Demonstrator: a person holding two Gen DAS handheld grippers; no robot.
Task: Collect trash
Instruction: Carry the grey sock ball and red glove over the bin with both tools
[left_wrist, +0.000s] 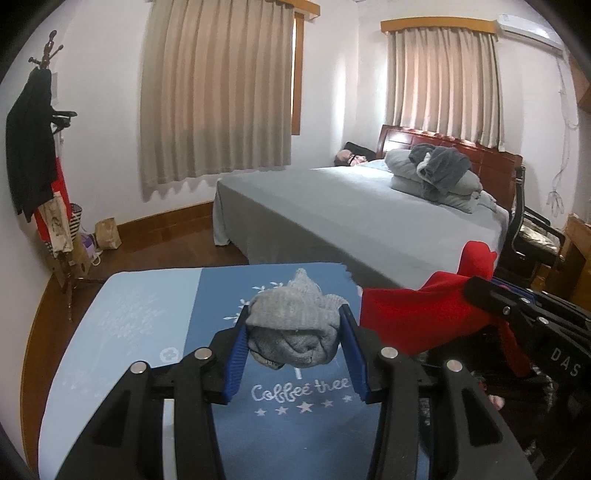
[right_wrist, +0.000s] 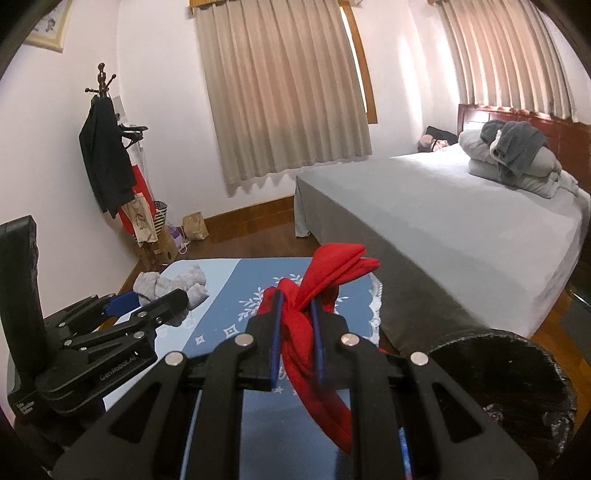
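The left gripper (left_wrist: 293, 343) is clamped on a balled-up grey sock (left_wrist: 293, 332), its blue pads (left_wrist: 236, 354) pressing in from both sides so that the bundle bulges above and below them. The sock hangs clear above a blue table mat (left_wrist: 288, 424) printed with white stars and the words "Coffee tree", which lies directly beneath the jaws.

The right gripper (right_wrist: 297, 317) is nearly closed and pinches a red cloth (right_wrist: 325, 273): the fabric is squeezed into a thin waist between the two pads, fans out in folded points ahead of the fingertips and trails back in a long strip under the jaws. It too is lifted off the same mat (right_wrist: 229, 321).

From the left wrist view the red cloth (left_wrist: 417, 314) and the right gripper's black frame sit just beside the sock, to its right. From the right wrist view the grey sock (right_wrist: 173, 286) and the left gripper lie to the left, slightly ahead.

Beyond both grippers stands a bed (left_wrist: 369, 218) with a grey cover, and further left a coat stand (right_wrist: 107, 158) against the wall
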